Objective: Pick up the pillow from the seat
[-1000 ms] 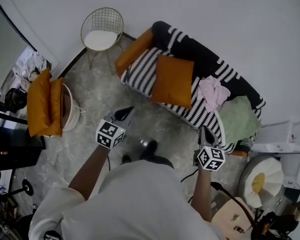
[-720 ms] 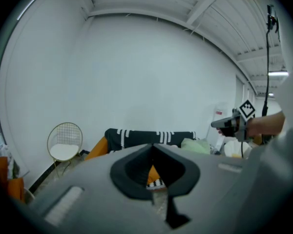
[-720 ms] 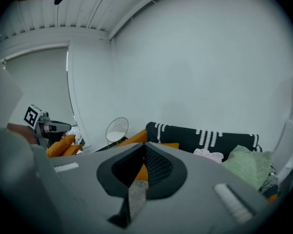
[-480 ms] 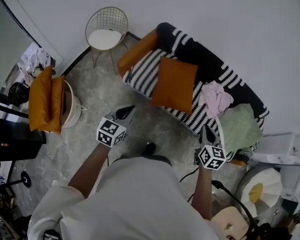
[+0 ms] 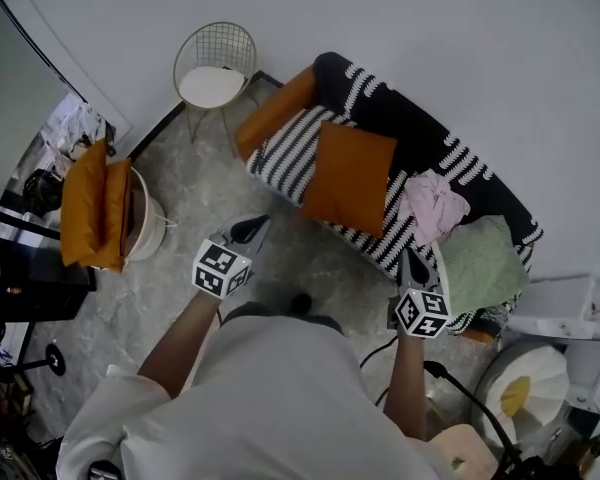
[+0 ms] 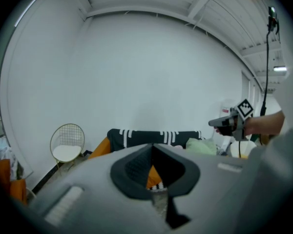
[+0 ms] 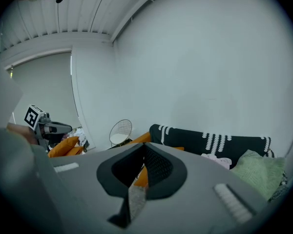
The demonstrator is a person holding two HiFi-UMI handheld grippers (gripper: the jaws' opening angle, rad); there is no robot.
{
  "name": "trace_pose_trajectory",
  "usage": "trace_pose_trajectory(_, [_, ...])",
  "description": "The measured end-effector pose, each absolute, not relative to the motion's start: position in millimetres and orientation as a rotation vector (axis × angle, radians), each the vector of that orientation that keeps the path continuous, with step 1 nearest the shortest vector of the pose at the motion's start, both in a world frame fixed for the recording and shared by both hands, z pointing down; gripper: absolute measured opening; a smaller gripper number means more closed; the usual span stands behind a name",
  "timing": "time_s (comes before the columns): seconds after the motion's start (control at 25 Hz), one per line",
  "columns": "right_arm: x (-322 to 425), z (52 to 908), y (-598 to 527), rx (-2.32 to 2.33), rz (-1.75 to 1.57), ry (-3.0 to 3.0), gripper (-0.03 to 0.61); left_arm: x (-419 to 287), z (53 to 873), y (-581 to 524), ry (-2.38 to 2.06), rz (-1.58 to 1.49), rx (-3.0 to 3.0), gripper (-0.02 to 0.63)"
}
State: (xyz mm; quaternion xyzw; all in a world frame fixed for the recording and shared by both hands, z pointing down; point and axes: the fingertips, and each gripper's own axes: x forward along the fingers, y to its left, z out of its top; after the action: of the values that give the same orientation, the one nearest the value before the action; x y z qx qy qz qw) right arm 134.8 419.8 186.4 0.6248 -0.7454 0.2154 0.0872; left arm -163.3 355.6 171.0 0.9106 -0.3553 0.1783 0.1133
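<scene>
The orange pillow lay flat on the middle of the seat of the black-and-white striped sofa, its lower corner reaching the seat's front edge, exactly as it had a second earlier. Just beside it, toward the right end of the seat, sat a crumpled pink cloth, and past that a green cushion filled the right end. An orange cushion leaned along the sofa's left arm. None of these had shifted on the sofa.

What had changed was the view: the whole sofa had slid a little down and to the right in the head view, and the wire chair by the wall had drifted with it, as the person closed in over the marbled floor. The dark shoe seen below the body earlier was now nearly covered by the white shirt.

The left hand-held gripper was over the floor short of the seat's front edge, its jaws pressed together with nothing between them. The right hand-held gripper was near the front edge by the green cushion, also closed and empty. Both had stayed closed throughout, well apart from the pillow.
</scene>
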Motion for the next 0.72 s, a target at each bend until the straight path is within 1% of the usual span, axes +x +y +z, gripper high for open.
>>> trace_pose_trajectory(0.32, [146.3, 186.4, 412.7, 1.869, 0.651, -2.211, 0.005, -150.5, 169.0, 343.6, -1.044, 0.502, 2.671, 0.002])
trace_pose_trajectory(0.72, [136.4, 190.2, 397.8, 1.84, 0.66, -2.195, 0.005, -150.8, 170.9, 326.9, -1.024, 0.49, 2.665, 0.002])
